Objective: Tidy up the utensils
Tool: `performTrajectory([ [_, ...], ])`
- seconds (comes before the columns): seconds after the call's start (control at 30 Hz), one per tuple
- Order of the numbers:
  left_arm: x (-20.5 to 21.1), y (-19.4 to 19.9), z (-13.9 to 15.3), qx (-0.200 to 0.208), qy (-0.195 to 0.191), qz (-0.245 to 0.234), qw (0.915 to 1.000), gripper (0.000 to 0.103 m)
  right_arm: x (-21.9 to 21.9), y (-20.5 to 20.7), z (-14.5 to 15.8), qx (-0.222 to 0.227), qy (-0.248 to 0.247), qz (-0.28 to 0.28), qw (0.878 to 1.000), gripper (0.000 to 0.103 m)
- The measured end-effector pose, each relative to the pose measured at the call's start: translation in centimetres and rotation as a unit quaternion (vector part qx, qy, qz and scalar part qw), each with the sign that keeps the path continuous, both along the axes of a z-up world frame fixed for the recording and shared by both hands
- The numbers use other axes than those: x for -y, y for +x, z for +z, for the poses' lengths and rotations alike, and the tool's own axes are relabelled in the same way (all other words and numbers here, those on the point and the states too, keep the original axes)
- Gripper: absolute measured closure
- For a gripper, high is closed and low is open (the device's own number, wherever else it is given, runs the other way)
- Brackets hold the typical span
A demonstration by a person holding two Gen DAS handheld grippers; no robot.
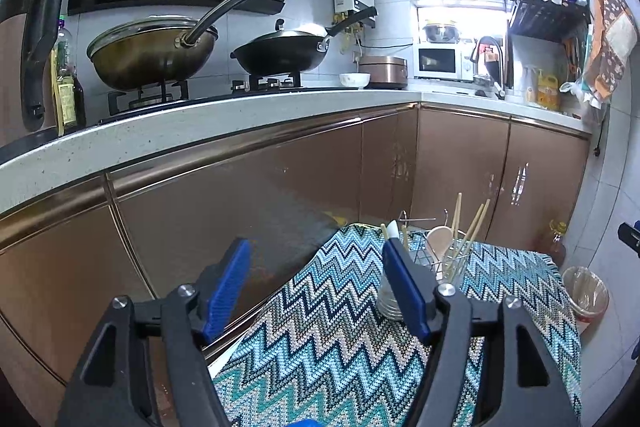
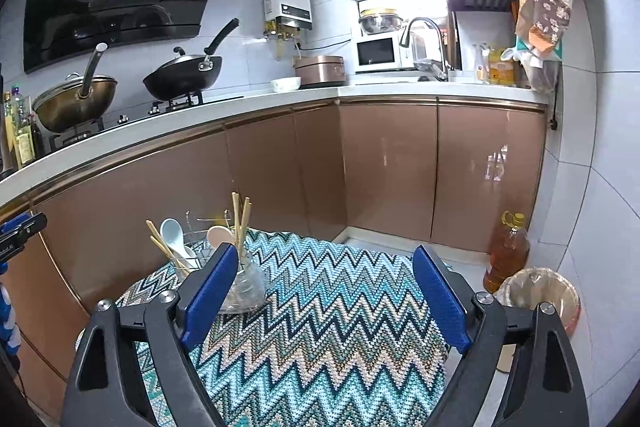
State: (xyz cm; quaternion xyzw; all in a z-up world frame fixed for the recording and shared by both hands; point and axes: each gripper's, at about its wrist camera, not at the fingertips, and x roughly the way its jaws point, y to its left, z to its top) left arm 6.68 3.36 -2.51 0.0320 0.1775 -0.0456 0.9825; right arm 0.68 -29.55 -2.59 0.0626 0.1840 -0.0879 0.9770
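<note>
**Both claws wide, nothing held**

The left claw (image 1: 316, 259) stood spread and empty, left of the glass jar (image 2: 244, 287) on the zigzag-clothed surface (image 2: 320, 307). The jar held chopsticks (image 2: 240, 223) and spoons (image 2: 174, 235). Right of the jar, the right claw (image 2: 326, 267) gaped, touching nothing.

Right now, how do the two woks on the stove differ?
The left wok is bronze-coloured, the right wok black. The left wok's handle is shiny metal and rises steeply; the right wok's handle is black and angles up to the right. The left wok carries a glass lid, the right wok a dark one with a black knob. Both sit lidded on burners of the same stove.
</note>
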Motion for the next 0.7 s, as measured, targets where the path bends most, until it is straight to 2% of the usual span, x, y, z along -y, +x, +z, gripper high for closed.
performTrajectory([
  [0.23, 0.07, -0.08, -0.34, 0.004, 0.007, 0.012, 0.9999, 0.035, 0.42, -0.05, -0.39, -0.007, -0.003, -0.012, 1.0, 0.007],
  [0.7, 0.22, -0.21, -0.69, 0.021, 0.011, 0.03, 0.9993, 0.033, 0.44, -0.18, -0.58, -0.014, -0.014, -0.027, 0.999, 0.003],
])
